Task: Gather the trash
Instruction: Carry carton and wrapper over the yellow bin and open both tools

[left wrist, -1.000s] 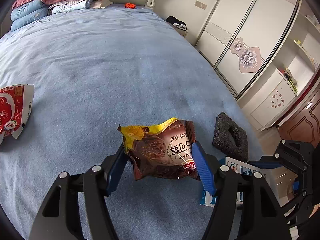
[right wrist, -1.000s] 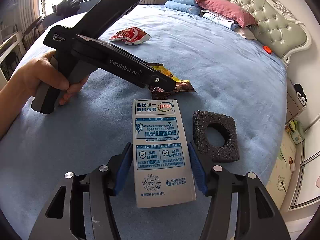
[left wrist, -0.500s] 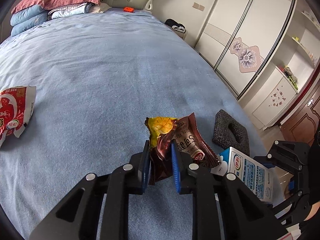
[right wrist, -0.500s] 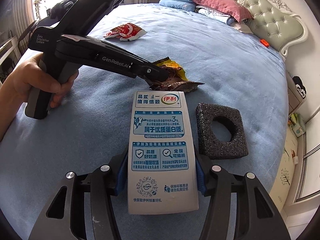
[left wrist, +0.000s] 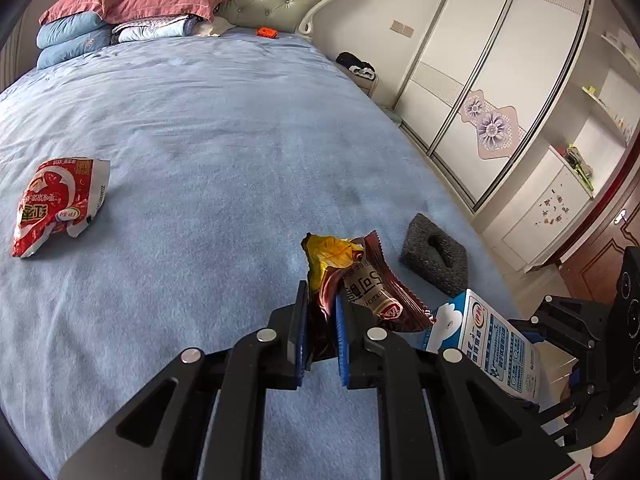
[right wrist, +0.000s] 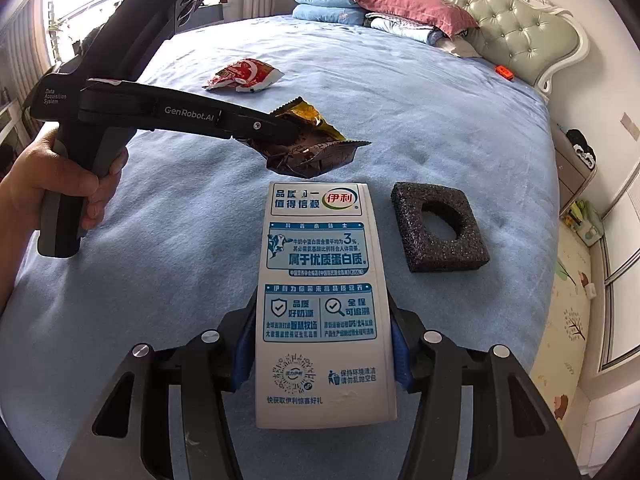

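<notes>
My left gripper point(left wrist: 322, 322) has gone from jaws wide around the brown-and-yellow snack wrapper point(left wrist: 352, 280) a second ago to jaws pinched tight on it; the wrapper is crumpled between the blue pads and, in the right wrist view, now hangs clear of the blue bed cover point(right wrist: 400, 112) where before it lay on it. My right gripper point(right wrist: 323, 346) keeps its jaws partly apart, clamped on the flanks of the white-and-blue milk carton point(right wrist: 322, 280), much as earlier, though the carton now fills more of its view and looks lifted off the bed. The red snack wrapper point(left wrist: 56, 204) lies on the cover well to the left, not moved. The black foam block with a hole point(right wrist: 438, 228) sits on the bed just right of the carton. Hidden: the lower part of the brown wrapper behind my left fingers point(left wrist: 298, 332); the carton's far end in the left view, cut by the right gripper's frame. A person's hand point(right wrist: 52, 180) grips the left handle. Small orange item point(left wrist: 266, 32) near the headboard, too small to identify.
</notes>
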